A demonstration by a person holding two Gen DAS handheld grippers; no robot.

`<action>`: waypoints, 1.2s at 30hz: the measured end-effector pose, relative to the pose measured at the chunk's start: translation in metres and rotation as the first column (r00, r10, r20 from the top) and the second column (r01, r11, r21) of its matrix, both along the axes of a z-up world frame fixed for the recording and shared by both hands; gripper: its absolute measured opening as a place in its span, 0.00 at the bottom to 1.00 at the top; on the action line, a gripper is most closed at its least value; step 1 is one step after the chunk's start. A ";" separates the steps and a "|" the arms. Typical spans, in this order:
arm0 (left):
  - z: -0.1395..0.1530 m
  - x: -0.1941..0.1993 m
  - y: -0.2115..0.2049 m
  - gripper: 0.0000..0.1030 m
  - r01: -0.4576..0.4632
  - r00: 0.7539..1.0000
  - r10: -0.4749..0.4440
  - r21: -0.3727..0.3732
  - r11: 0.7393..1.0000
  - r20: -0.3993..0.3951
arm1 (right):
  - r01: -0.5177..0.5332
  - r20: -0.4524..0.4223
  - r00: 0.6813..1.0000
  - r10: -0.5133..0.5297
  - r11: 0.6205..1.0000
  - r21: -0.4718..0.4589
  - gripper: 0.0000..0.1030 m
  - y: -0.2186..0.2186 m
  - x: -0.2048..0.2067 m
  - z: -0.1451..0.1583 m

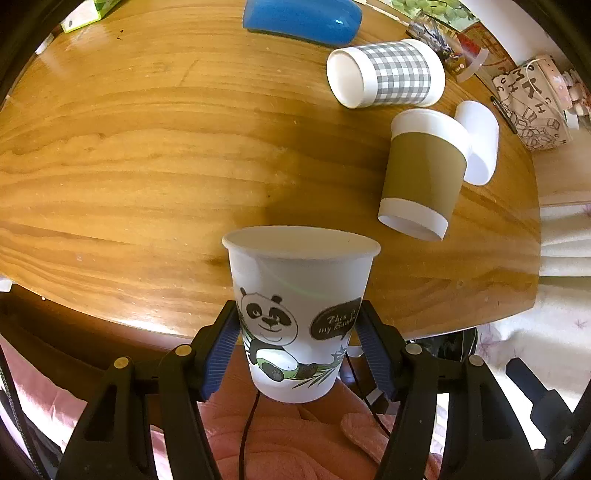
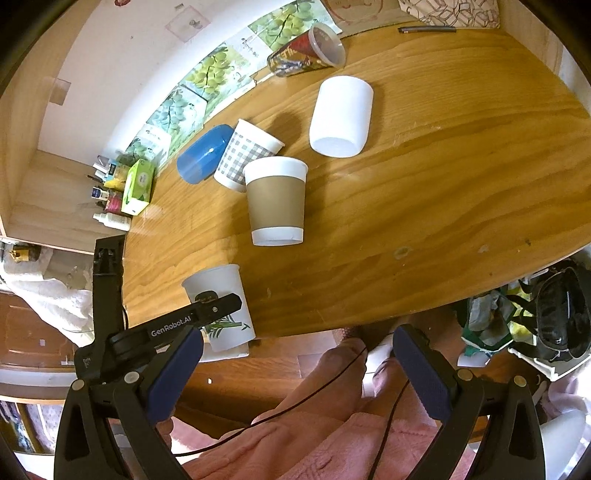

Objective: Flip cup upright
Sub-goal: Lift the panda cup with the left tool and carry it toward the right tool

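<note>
My left gripper [image 1: 297, 325] is shut on a white panda cup [image 1: 299, 310], held upright with its mouth up, in front of the wooden table's [image 1: 147, 166] near edge. The same cup shows in the right wrist view [image 2: 218, 306], clamped by the left gripper's black finger [image 2: 207, 314] at the table's near left edge. My right gripper [image 2: 295, 365] is open and empty, off the table's front edge over a pink-clad lap.
On their sides on the table lie a brown-sleeved cup [image 1: 421, 177] [image 2: 275, 199], a grey checked cup [image 1: 388, 74] [image 2: 247, 158], a plain white cup [image 1: 476, 140] [image 2: 341, 116], a blue cup [image 1: 303, 18] [image 2: 203, 153] and a clear printed cup [image 2: 306, 50]. A green tissue box [image 2: 138, 186] sits far left.
</note>
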State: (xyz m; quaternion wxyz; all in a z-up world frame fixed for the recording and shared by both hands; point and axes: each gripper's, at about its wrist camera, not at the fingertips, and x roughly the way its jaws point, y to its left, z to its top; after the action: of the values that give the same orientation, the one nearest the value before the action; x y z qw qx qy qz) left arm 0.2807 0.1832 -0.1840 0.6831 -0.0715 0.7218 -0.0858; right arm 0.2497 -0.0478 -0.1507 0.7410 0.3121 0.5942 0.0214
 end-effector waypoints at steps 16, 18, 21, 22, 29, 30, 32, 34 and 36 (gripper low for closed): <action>-0.003 0.001 -0.007 0.66 0.067 0.998 -0.067 -0.023 0.997 0.009 | -0.004 -0.028 1.000 0.006 0.997 0.074 1.00 0.008 0.019 -0.017; -0.002 0.004 -0.009 0.70 0.078 0.997 -0.078 -0.029 0.997 0.015 | -0.008 -0.028 1.000 0.011 0.996 0.084 1.00 0.009 0.023 -0.018; -0.001 0.007 -0.013 0.77 0.099 0.995 -0.098 -0.039 0.994 0.024 | -0.018 -0.032 0.999 0.021 0.995 0.101 1.00 0.014 0.030 -0.021; 0.000 0.008 -0.013 0.79 0.104 0.994 -0.103 -0.041 0.994 0.026 | -0.021 -0.035 0.999 0.025 0.993 0.114 1.00 0.015 0.033 -0.023; 0.002 0.011 -0.016 0.80 0.142 0.989 -0.140 -0.060 0.988 0.039 | -0.026 -0.046 0.998 0.036 0.980 0.197 1.00 0.025 0.051 -0.029; 0.002 0.011 -0.015 0.80 0.147 0.989 -0.144 -0.065 0.987 0.040 | -0.028 -0.047 0.998 0.039 0.978 0.205 1.00 0.027 0.054 -0.029; 0.004 0.010 -0.014 0.80 0.151 0.988 -0.148 -0.079 0.985 0.042 | -0.036 -0.051 0.997 0.048 0.976 0.214 1.00 0.030 0.058 -0.030; 0.006 0.008 -0.011 0.80 0.161 0.986 -0.157 -0.088 0.983 0.047 | -0.046 -0.055 0.997 0.059 0.976 0.215 1.00 0.035 0.062 -0.032; 0.009 0.007 -0.006 0.80 0.168 0.985 -0.163 -0.111 0.980 0.048 | -0.053 -0.058 0.996 0.067 0.975 0.215 1.00 0.038 0.066 -0.033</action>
State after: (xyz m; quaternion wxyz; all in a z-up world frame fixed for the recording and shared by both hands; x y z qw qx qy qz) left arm 0.2873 0.1769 -0.1748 0.6823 -0.0486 0.7057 -0.1849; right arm 0.3156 -0.0101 -0.1836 0.6828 0.3720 0.6213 0.0972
